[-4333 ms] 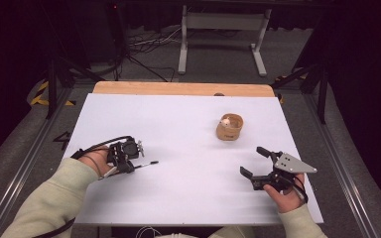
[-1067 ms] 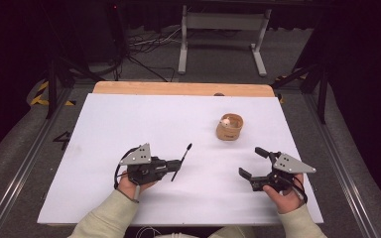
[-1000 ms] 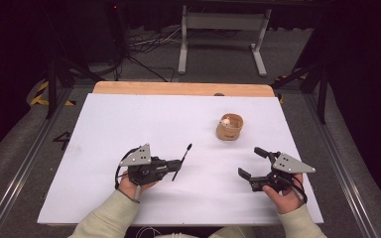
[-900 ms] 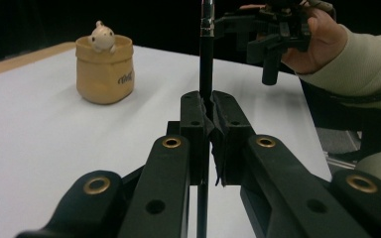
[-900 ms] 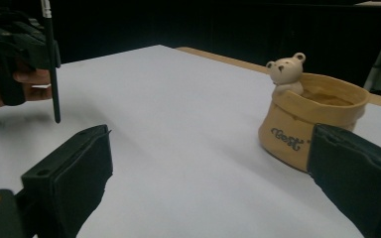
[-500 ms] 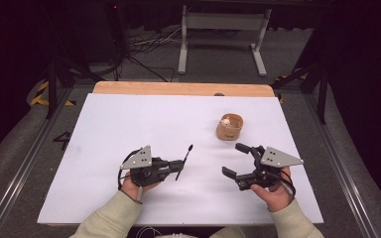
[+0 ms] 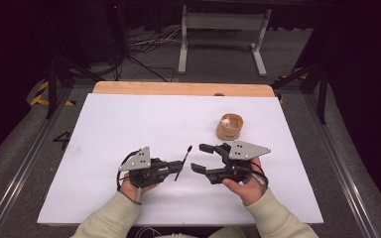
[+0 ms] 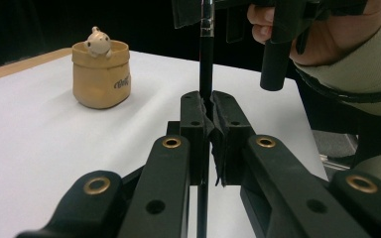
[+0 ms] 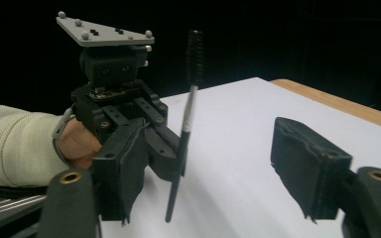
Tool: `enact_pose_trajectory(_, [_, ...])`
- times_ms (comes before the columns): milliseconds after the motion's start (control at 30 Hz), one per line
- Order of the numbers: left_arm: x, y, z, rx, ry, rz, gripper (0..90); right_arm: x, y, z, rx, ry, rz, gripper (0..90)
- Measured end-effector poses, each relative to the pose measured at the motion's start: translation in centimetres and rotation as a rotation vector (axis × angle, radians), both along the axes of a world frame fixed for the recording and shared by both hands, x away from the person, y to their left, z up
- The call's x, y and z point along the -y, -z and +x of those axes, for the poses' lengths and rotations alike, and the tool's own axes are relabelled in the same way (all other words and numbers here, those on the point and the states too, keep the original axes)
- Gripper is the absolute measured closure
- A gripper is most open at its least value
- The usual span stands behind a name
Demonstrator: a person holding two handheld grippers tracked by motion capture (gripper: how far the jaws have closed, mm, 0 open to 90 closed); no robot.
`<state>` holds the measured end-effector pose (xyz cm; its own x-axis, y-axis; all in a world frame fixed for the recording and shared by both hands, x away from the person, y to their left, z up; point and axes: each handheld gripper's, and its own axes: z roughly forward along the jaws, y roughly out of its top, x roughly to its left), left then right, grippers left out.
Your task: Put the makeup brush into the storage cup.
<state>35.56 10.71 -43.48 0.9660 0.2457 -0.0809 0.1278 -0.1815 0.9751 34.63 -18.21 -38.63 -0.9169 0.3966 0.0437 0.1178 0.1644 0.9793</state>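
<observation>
Brush (image 8: 206, 59) tip cut off at top edge (left gripper view), bristles unseen

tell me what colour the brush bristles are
Black bristles on a black-and-white handle, clearest in the right gripper view.

- My left gripper (image 7: 171, 167) and the slim black brush (image 7: 182, 162) clamped upright in it block the middle near my edge of the tabletop (image 7: 129, 124).
- My right gripper (image 7: 204, 157) sits just beside the brush; the gap is narrow.
- The tan pot (image 7: 229, 127) blocks the right-centre.
- The left half and far edge lie open.
</observation>
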Motion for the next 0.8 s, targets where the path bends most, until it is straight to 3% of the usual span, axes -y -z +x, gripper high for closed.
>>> enact_pose_trajectory(533, [0.3, 0.1, -0.2, 0.003, 0.005, 0.011, 84.6, -1.8, 0.2, 0.9, -0.047, -0.045, -0.001, 69.8])
enact_pose_trajectory(667, [0.4, 0.1, -0.2, 0.008, 0.007, 0.018, 84.6, -1.9, 0.1, 0.9, -0.056, -0.055, 0.007, 84.2])
enact_pose_trajectory(800, [0.4, 0.0, -0.3, 0.021, 0.01, 0.023, 84.6, -1.9, 0.0, 0.9, -0.085, -0.067, 0.021, 85.6])
